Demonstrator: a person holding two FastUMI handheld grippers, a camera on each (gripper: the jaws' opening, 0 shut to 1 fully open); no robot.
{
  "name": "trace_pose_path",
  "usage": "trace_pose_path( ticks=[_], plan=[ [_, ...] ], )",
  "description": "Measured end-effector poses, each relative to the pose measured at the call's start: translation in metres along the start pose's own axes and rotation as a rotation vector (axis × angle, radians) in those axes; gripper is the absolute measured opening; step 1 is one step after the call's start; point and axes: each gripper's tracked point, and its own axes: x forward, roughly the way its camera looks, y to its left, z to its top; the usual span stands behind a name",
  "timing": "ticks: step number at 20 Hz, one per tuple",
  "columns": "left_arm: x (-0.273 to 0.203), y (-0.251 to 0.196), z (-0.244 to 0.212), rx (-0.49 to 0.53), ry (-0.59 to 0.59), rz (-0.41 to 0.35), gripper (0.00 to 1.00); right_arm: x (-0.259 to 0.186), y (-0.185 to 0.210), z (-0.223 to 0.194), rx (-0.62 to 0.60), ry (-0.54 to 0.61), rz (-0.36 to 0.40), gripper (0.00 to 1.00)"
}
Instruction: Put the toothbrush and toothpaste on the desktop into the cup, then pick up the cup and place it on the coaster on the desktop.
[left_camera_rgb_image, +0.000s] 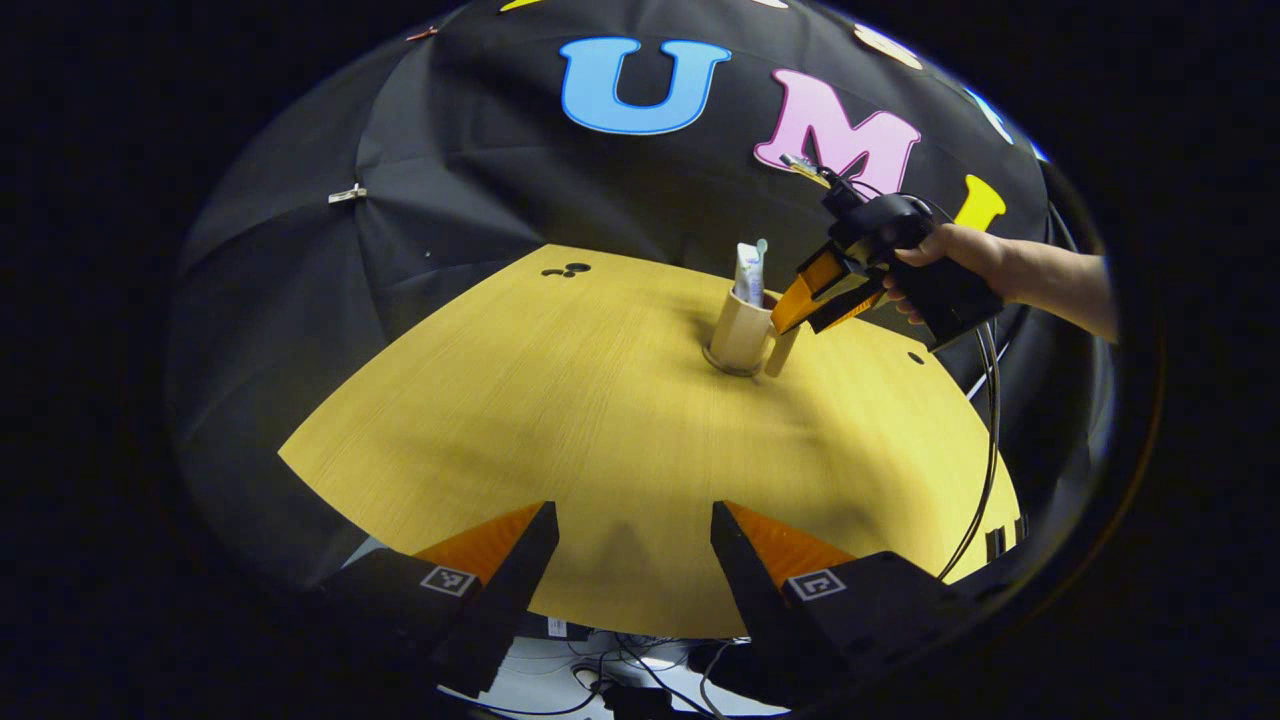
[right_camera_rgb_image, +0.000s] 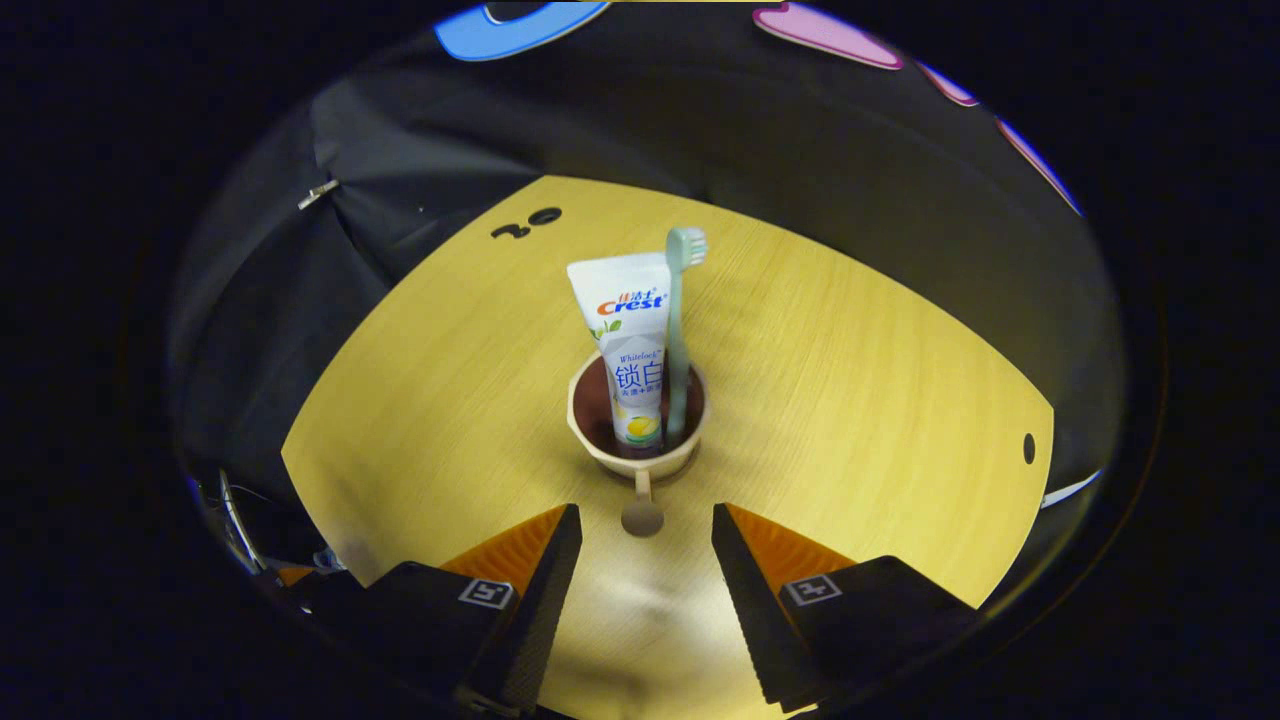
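A beige plastic cup (right_camera_rgb_image: 636, 432) with a dark inside and a short handle ending in a round knob stands upright near the middle of the yellow wood-grain desktop (right_camera_rgb_image: 850, 380). Inside it a white toothpaste tube (right_camera_rgb_image: 630, 340) stands with its flat crimped end up, and a pale green toothbrush (right_camera_rgb_image: 680, 320) stands just beside it, bristle head on top, touching the tube's side. In the right gripper view the right gripper (right_camera_rgb_image: 640, 545) has its fingers spread apart, holding nothing, and the cup's handle points into the gap between them. In the left gripper view the left gripper (left_camera_rgb_image: 632, 540) is also parted and empty, low over the near edge of the desktop, well apart from the cup. Farther off, a hand (left_camera_rgb_image: 945, 262) holds the right gripper close above the cup's handle side.
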Motion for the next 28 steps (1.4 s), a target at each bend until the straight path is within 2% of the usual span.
trace_pose_path(
  ticks=[3,4,5,11,17,20,22,24,28],
  plan=[
    [-0.006,-0.015,0.021,0.011,-0.044,-0.038,0.97,-0.048,-0.003,-0.007,0.019,-0.086,-0.01,0.84],
    [-0.008,-0.021,0.029,0.012,-0.061,-0.05,0.97,-0.065,-0.005,-0.009,0.036,-0.125,-0.021,0.94],
    [-0.012,-0.026,0.038,0.013,-0.079,-0.063,0.97,-0.082,-0.006,-0.01,0.058,-0.175,-0.029,1.0],
    [-0.049,-0.06,0.1,0.087,-0.24,-0.09,0.98,-0.191,-0.014,-0.042,0.159,-0.46,-0.151,1.0],
    [-0.11,-0.069,0.145,0.128,-0.435,-0.045,0.97,-0.264,0.009,-0.112,0.244,-0.585,-0.275,0.99],
    [-0.138,-0.077,0.142,0.158,-0.496,-0.07,0.97,-0.288,0.028,-0.152,0.207,-0.633,-0.329,0.99],
    [-0.146,-0.076,0.136,0.145,-0.492,-0.074,0.98,-0.299,0.034,-0.175,0.226,-0.665,-0.362,0.99],
    [-0.16,-0.074,0.123,0.129,-0.492,-0.08,0.98,-0.308,0.045,-0.186,0.256,-0.706,-0.352,0.99],
    [-0.166,-0.082,0.096,0.148,-0.441,-0.144,0.97,-0.306,0.039,-0.219,0.29,-0.698,-0.391,0.99]
  ],
)
